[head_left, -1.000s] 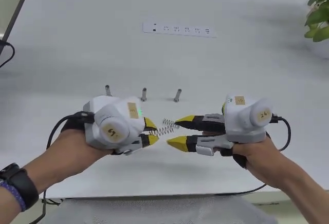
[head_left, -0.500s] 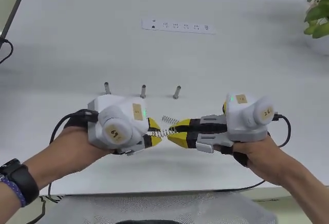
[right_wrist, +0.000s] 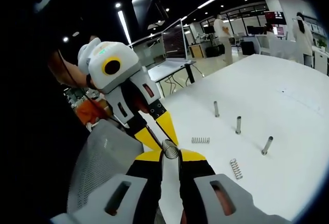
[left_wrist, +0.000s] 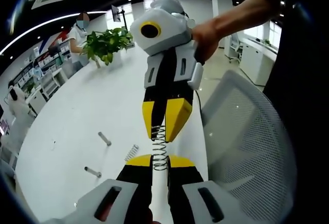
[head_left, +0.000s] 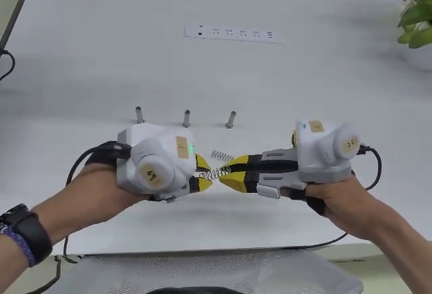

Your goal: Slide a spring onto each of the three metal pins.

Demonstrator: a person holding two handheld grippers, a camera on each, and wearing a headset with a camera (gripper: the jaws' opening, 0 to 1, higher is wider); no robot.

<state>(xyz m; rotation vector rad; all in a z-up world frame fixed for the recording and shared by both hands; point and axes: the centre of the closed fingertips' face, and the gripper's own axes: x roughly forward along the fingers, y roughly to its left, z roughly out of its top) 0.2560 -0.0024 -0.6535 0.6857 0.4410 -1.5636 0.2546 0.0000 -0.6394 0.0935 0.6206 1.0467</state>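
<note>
While none of the three pins (head_left: pixel 186 118) carries a spring yet, the work is, as I judge, at its first step. One spring (head_left: pixel 214 172) is held in the air on the person's side of the pins, well apart from them. Both grippers pinch it. The left gripper (head_left: pixel 202 174) has its jaws pressed on one end and the right gripper (head_left: pixel 226 174) on the other, so the tips nearly meet. Two loose springs (right_wrist: pixel 200 140) lie on the table (head_left: pixel 304 78) near the pins, also on the person's side.

Next, I think, one gripper must let go so that an open end is free. Then the spring must be turned upright, brought exactly over one pin and lowered along it.

Beyond the pins lies a power strip (head_left: pixel 233 34), and no writing on it can be read. The small labels on the gripper bodies are too blurred to read.
</note>
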